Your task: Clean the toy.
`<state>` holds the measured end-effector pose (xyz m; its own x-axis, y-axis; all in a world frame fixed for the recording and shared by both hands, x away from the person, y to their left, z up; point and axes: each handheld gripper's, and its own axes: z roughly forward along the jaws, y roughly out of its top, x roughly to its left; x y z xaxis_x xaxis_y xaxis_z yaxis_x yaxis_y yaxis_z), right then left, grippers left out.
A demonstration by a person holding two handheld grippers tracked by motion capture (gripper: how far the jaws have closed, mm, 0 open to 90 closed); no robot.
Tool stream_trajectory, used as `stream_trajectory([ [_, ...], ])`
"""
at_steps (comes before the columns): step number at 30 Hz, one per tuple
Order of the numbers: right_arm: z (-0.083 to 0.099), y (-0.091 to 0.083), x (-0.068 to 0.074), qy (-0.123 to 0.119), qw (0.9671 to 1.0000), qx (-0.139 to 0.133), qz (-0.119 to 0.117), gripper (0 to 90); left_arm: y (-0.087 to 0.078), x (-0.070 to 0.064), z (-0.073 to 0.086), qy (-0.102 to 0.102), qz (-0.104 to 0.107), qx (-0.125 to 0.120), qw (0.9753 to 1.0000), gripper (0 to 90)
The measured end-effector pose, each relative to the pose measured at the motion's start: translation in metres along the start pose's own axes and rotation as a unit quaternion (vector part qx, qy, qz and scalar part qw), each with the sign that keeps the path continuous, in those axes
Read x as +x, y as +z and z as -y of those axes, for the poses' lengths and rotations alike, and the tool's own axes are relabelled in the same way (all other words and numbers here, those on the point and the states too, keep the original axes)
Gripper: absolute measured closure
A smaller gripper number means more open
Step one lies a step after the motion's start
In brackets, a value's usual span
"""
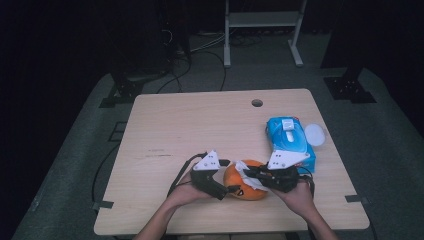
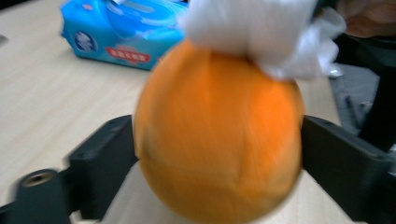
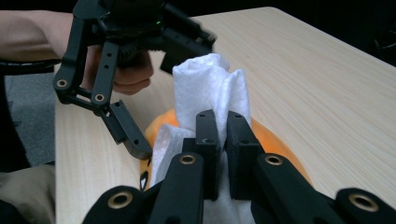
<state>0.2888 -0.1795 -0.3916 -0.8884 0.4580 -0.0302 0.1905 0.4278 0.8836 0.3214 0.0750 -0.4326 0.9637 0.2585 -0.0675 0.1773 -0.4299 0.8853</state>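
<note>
Wiping an orange ball near the front edge of the wooden table, I am working both hand-held tools at once. I am clamping the ball with the left gripper, its jaws pressing on opposite sides of the ball, as the left gripper view shows. I am pinching a bunched white wipe in the right gripper, jaws closed tight on the folds, and pressing it onto the ball's top, on the side towards the wipes pack.

Beyond the ball and to its right, a blue pack of wet wipes is lying flat on the table, and a round white lid is sitting just beside the pack's far right corner. Farther still, a small round hole is showing near the table's back edge, well apart from the ball.

To do this step well, I am judging that the left jaws need to stay square across the ball's widest part, since a smooth round thing could squirt out under sideways pressure. I am aiming to rub with the wipe's loose bulk, not the hard jaw tips, and to keep strokes short across the top. I would turn the ball in stages to bring the covered sides up. The ball is blurring in the left gripper view, so its surface marks are too soft to read.
</note>
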Motion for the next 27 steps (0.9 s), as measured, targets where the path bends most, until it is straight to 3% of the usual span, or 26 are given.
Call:
stream_trajectory([
  [3, 0.002, -0.003, -0.003, 0.004, 1.0, 0.001, 0.005, 84.1, -0.001, 0.0, 0.001, 0.004, 0.001, -0.003, 1.0, 30.5],
  [6, 0.0, -0.004, -0.002, -0.003, 0.9999, 0.003, 0.013, 84.1, -0.002, -0.007, -0.005, 0.024, -0.014, 0.003, 0.9996, 38.1],
  [10, -0.006, -0.006, 0.005, -0.016, 0.9997, -0.001, 0.018, 84.1, -0.001, -0.017, -0.014, 0.045, -0.024, 0.003, 0.9987, 40.2],
  [14, -0.014, 0.0, 0.019, -0.031, 0.9995, -0.002, 0.003, 84.1, 0.004, -0.029, -0.022, 0.08, -0.034, 0.013, 0.9962, 40.2],
  [17, -0.015, 0.005, 0.024, -0.044, 0.999, 0.009, 0.001, 84.2, 0.004, -0.029, -0.019, 0.079, -0.034, 0.015, 0.9962, 40.2],
  [22, -0.013, -0.005, 0.012, -0.03, 0.9995, 0.004, 0.011, 84.2, 0.003, -0.027, -0.017, 0.08, -0.033, 0.016, 0.9962, 40.1],
  [27, -0.002, -0.018, -0.004, -0.008, 0.9994, 0.008, 0.033, 84.2, 0.001, -0.021, -0.013, 0.064, -0.029, 0.014, 0.9974, 39.7],
])
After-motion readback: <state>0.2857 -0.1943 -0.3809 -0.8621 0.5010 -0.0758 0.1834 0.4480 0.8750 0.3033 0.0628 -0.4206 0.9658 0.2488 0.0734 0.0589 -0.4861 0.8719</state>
